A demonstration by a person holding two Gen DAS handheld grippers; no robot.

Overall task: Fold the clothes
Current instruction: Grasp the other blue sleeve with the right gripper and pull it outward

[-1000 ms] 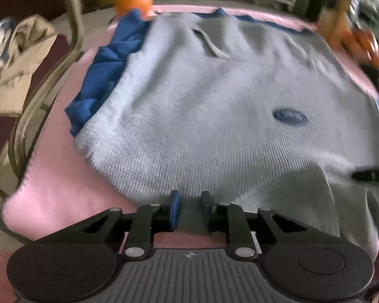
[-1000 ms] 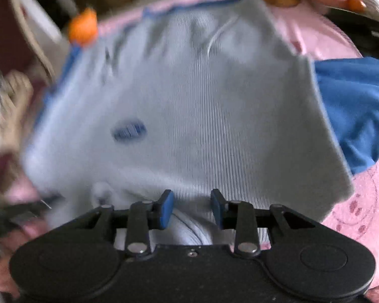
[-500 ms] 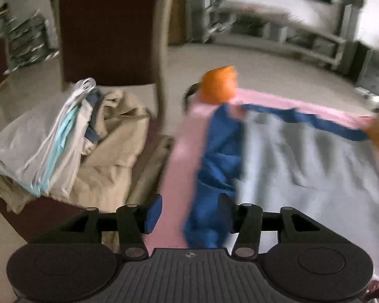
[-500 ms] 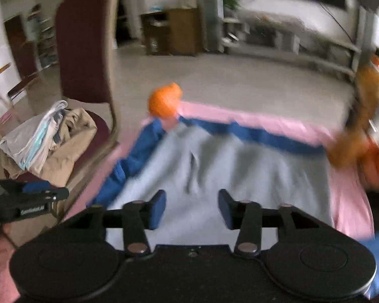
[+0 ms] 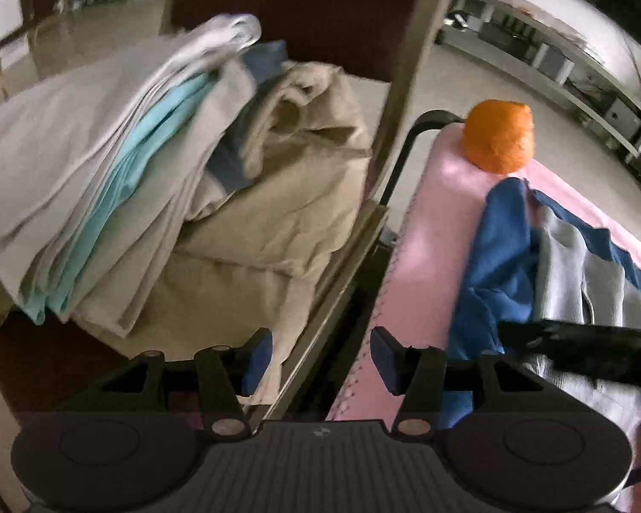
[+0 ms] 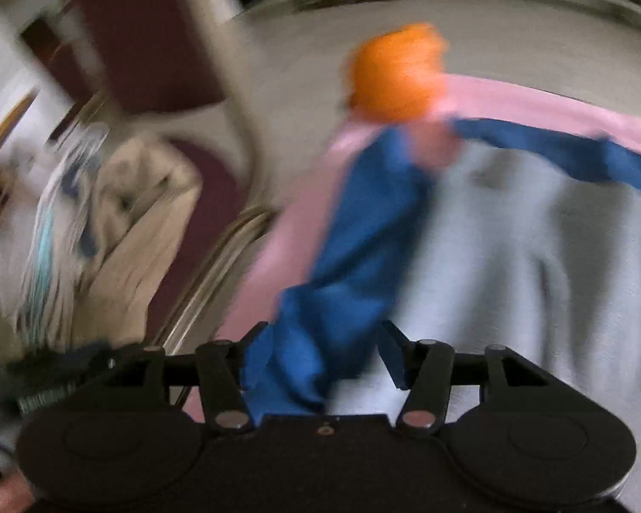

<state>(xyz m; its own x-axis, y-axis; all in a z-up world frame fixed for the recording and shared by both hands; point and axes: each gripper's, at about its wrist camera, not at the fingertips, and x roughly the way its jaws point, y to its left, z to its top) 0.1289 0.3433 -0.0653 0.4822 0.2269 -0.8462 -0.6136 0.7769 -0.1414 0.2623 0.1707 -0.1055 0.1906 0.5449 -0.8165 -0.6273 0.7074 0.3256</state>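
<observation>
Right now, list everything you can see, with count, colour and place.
sweater: one, grey, spread on the pink cover
garment: one, blue, under the sweater
cover: one, pink, on the table
round object: one, orange, far corner of the cover
clothes pile: several, beige, white, light blue, on the chair
chair: one, dark red, left of the table
left gripper: black, blue pads, empty, above the table edge
right gripper: same, jaws opening, gripping nothing

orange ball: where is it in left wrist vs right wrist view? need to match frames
Left wrist: orange ball upper right, on the far corner of the pink cover.
Right wrist: orange ball top centre, blurred, same pink corner.
Shared landmark: blue garment just below the ball in both.
</observation>
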